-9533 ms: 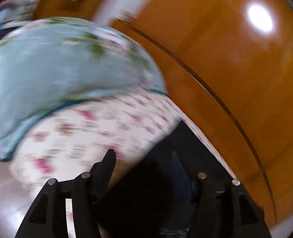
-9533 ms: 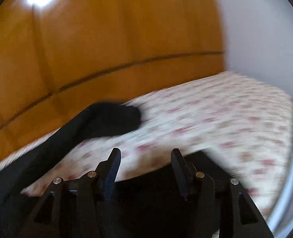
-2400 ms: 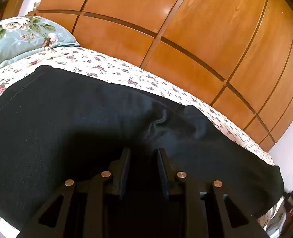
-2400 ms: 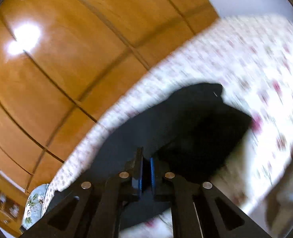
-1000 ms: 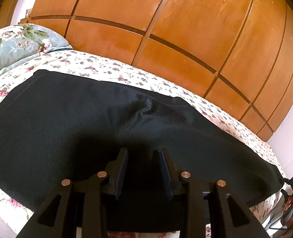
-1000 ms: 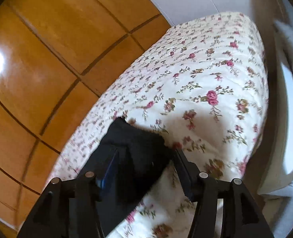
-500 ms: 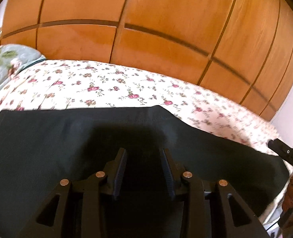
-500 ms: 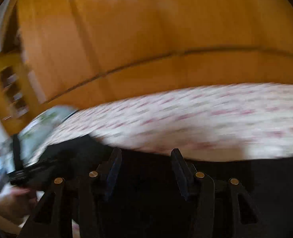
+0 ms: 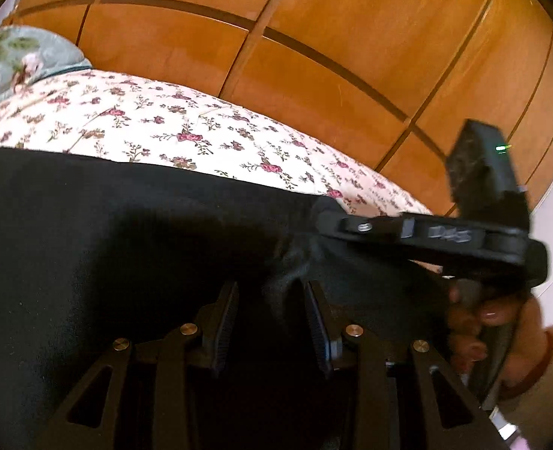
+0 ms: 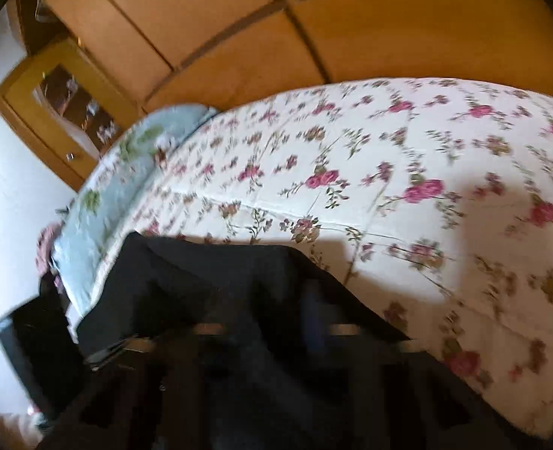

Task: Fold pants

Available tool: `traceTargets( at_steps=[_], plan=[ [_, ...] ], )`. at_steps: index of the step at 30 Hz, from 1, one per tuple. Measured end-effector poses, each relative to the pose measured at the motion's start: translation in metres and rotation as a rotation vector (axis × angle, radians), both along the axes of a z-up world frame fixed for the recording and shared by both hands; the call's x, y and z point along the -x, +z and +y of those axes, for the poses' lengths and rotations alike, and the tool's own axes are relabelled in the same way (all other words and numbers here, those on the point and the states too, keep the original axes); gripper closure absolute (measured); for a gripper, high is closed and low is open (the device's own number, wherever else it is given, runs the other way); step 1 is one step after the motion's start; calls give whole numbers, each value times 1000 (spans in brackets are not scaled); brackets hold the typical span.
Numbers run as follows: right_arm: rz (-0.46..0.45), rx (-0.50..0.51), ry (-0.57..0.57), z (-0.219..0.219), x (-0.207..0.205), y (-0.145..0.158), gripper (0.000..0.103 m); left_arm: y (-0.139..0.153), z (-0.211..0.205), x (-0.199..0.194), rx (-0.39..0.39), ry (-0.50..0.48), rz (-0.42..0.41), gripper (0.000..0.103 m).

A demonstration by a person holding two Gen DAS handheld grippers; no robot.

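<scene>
Black pants [image 9: 107,247] lying spread across floral bedspread [image 9: 186,127], covering near side of bed. Left gripper [image 9: 270,322] hovering low over fabric, tongs standing spread apart, raised fold of cloth sitting between them, not pinched. Right gripper [image 9: 418,230] reaching in from right side, hand [image 9: 501,322] gripping its handle, tip resting over pants edge; tong state hidden, cannot tell. Right wrist view blurring heavily. Light blue floral pillow [image 10: 126,172] sitting at bed's head, wooden wardrobe panels [image 9: 313,37] standing behind.
</scene>
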State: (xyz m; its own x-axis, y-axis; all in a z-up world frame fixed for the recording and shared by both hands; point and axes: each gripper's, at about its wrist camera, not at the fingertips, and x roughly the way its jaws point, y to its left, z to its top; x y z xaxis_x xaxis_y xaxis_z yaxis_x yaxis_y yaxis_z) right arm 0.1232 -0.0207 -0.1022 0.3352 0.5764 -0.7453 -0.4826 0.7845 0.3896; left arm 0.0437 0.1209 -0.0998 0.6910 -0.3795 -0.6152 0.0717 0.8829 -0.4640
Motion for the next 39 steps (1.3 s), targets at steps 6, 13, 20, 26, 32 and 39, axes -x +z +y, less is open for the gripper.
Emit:
traceTargets(
  at_steps=[6, 13, 20, 26, 32, 39],
  plan=[
    [-39, 31, -104, 6, -23, -22, 96, 0, -2, -1, 1, -2, -7, 66],
    [-31, -149, -213, -39, -10, 0, 70, -1, 1, 1, 16, -7, -14, 66],
    [-204, -131, -304, -119, 90, 54, 53, 0, -1, 4, 20, 0, -21, 66],
    [-194, -102, -554, -229, 173, 59, 53, 1, -2, 7, 15, 16, -26, 66],
    [-207, -117, -861, -333, 254, 61, 53, 2, -3, 8, 7, 23, -27, 66],
    [-159, -266, -1291, -438, 325, 37, 48, 2, -3, 8, 6, 22, -26, 66]
  ],
)
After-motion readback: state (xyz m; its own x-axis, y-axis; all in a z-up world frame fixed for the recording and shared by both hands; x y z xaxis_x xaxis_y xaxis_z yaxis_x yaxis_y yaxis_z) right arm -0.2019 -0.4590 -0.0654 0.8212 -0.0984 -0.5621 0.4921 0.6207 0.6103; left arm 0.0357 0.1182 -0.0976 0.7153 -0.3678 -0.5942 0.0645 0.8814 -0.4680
